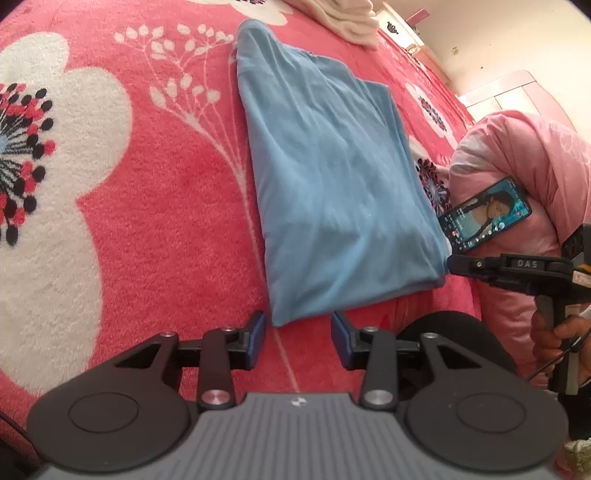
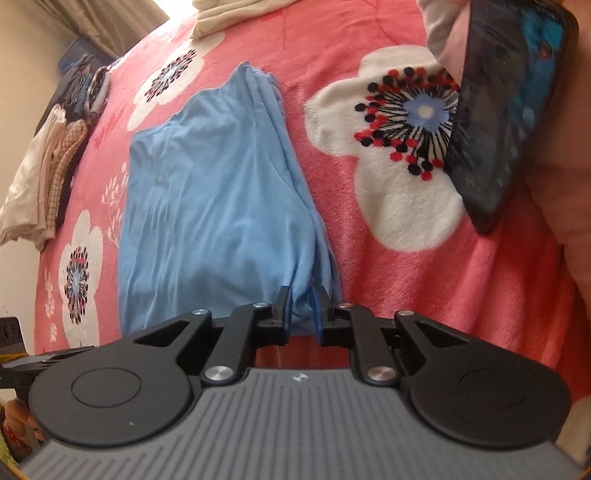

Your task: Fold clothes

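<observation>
A light blue garment (image 1: 332,184) lies folded into a long rectangle on a pink flowered blanket (image 1: 155,240). My left gripper (image 1: 298,332) stands open at the garment's near left corner. That corner's tip lies just ahead of the gap, and neither pad presses on it. My right gripper (image 2: 300,314) is shut on the blue garment (image 2: 207,206) at its near right corner, with bunched cloth filling the narrow gap between the pads. In the left wrist view the right gripper (image 1: 452,264) reaches in from the right, held by a hand (image 1: 554,332).
A lit phone (image 1: 485,218) leans against a pink quilt (image 1: 524,158) to the right of the garment, and the phone (image 2: 509,110) looms close in the right wrist view. Cream cloth (image 1: 347,18) lies at the far end. A clothes stack (image 2: 44,177) sits at the blanket's left edge.
</observation>
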Demonstrator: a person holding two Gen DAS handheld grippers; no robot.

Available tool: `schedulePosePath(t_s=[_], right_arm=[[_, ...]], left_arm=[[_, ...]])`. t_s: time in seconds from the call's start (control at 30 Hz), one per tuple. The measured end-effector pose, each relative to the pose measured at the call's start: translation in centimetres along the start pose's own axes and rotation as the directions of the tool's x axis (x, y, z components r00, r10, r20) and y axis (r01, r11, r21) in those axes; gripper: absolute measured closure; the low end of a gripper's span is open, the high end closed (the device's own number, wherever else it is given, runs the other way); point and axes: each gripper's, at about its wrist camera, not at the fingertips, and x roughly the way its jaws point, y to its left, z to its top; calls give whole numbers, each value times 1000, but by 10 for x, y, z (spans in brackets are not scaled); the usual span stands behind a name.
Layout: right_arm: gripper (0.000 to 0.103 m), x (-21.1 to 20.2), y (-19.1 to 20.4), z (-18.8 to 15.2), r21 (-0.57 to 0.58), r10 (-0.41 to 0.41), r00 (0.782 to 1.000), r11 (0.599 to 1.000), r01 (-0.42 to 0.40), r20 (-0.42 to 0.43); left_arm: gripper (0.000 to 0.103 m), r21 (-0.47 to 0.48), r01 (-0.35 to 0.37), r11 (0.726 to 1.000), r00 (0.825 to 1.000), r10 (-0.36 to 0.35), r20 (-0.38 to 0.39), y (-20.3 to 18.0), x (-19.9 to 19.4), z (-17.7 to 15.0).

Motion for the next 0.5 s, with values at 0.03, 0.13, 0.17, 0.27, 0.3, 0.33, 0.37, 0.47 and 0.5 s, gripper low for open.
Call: schedulePosePath(t_s=[0.03,0.13,0.17,0.27,0.3,0.33,0.37,0.47,0.5], right_arm=[[90,3,-1,0,3,-2,1000,1000,2,1],[91,9,2,-2,-14,-17,1000,1000,17,10],[92,7,6,-3,-30,-36,999,999,37,26],[101,-11,18,-4,-76,-65,994,995,72,84],[101,-18,22,-4,-90,-74,992,992,83,105],[101,-26,25,-3,-99,-73,990,991,85,122],[101,-33,26,-3,-99,-62,989,992,76,132],[101,-40,22,-2,-82,-40,992,995,50,120],[101,-37,19,-3,-72,-40,994,996,48,106]], left_arm=[[61,-6,2,1000,1000,-2,7,1,0,1],[69,-7,-3,1000,1000,3,30,2,-1,2],[75,-4,-11,1000,999,12,39,2,-2,2],[85,-21,-15,1000,999,16,48,6,-3,3],[85,-32,-12,999,999,13,48,7,-4,4],[86,-41,-6,999,999,7,46,9,-3,4],[87,-48,0,999,999,2,44,11,-3,5],[90,-61,9,998,999,-7,34,14,-1,6],[90,-60,8,998,999,-6,32,14,-1,6]])
